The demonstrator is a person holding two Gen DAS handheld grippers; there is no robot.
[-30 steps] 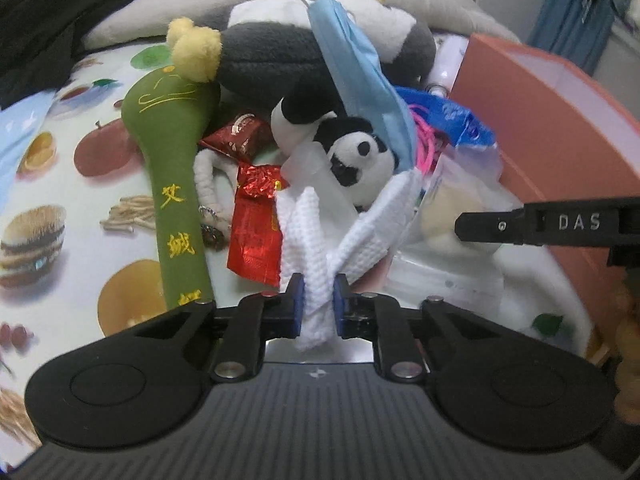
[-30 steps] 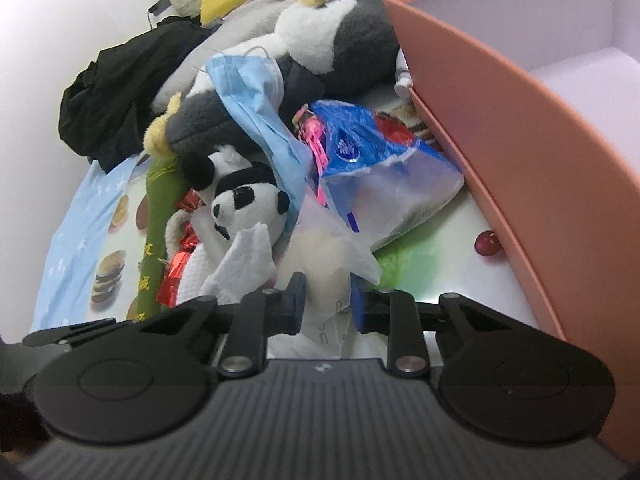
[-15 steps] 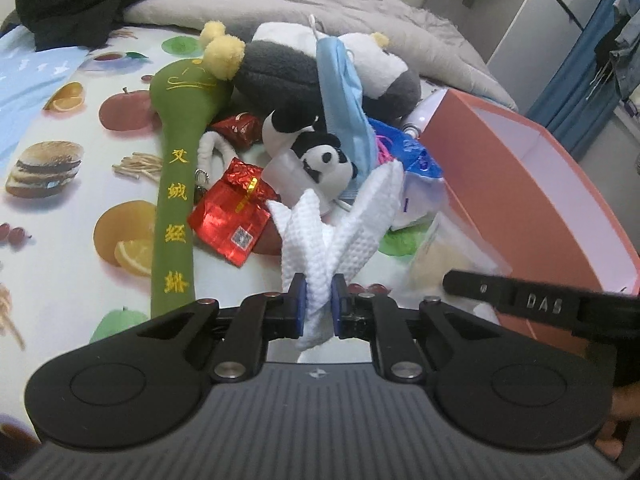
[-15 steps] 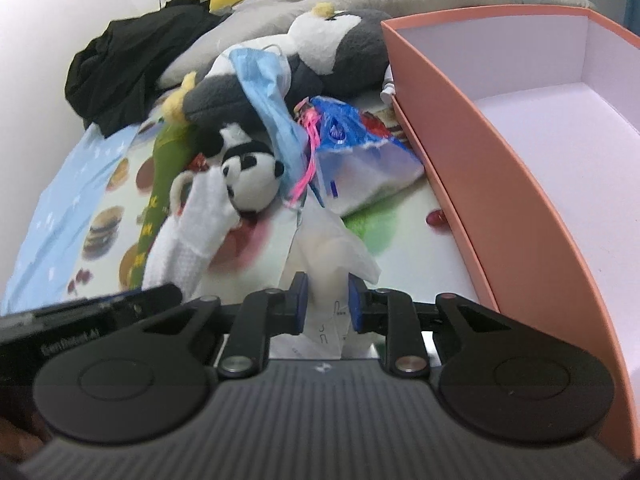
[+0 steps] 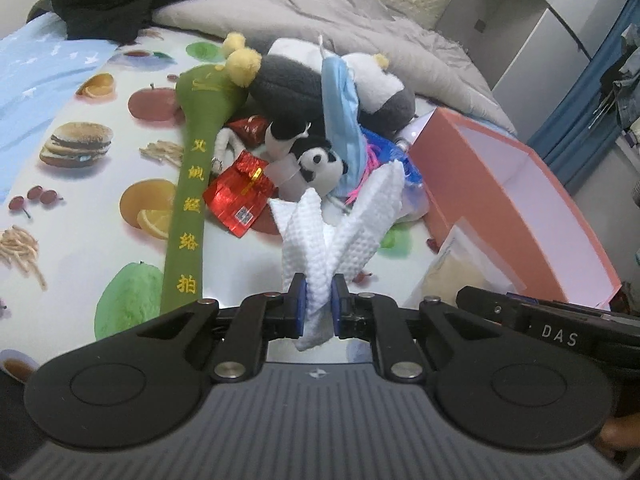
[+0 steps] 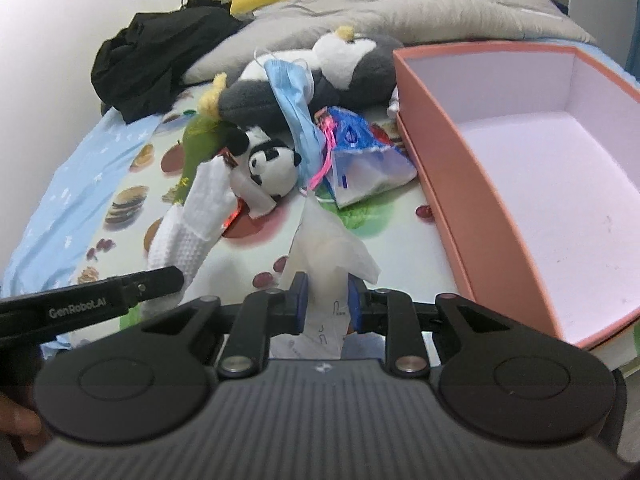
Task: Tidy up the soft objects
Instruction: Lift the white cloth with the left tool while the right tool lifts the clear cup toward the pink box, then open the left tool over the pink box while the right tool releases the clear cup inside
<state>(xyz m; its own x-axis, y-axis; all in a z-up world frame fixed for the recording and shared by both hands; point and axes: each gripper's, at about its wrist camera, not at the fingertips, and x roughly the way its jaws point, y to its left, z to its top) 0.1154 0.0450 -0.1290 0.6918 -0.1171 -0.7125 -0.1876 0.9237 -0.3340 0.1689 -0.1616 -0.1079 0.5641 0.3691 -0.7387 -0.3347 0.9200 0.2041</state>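
My left gripper (image 5: 319,307) is shut on a white waffle-weave cloth (image 5: 340,236), held up above the bed; the cloth also shows in the right wrist view (image 6: 192,220). My right gripper (image 6: 326,304) is shut on a clear plastic bag with a pale soft thing inside (image 6: 328,248), lifted beside the open pink box (image 6: 452,168). The pile on the bed holds a small panda plush (image 5: 320,164), a big grey-and-white plush (image 5: 288,84), a blue face mask (image 5: 340,104), a green padded stick (image 5: 192,184) and a red foil packet (image 5: 240,196).
A blue-and-clear plastic bag (image 6: 364,164) lies next to the box's left wall. Black clothes (image 6: 156,56) and a grey duvet (image 6: 400,4) lie at the back. The bed has a fruit-print sheet (image 5: 80,184). The pink box (image 5: 520,208) is at the right.
Both grippers have lifted and pulled back from the pile, each with its item. The white cloth and the plastic bag now hang clear of the other things.
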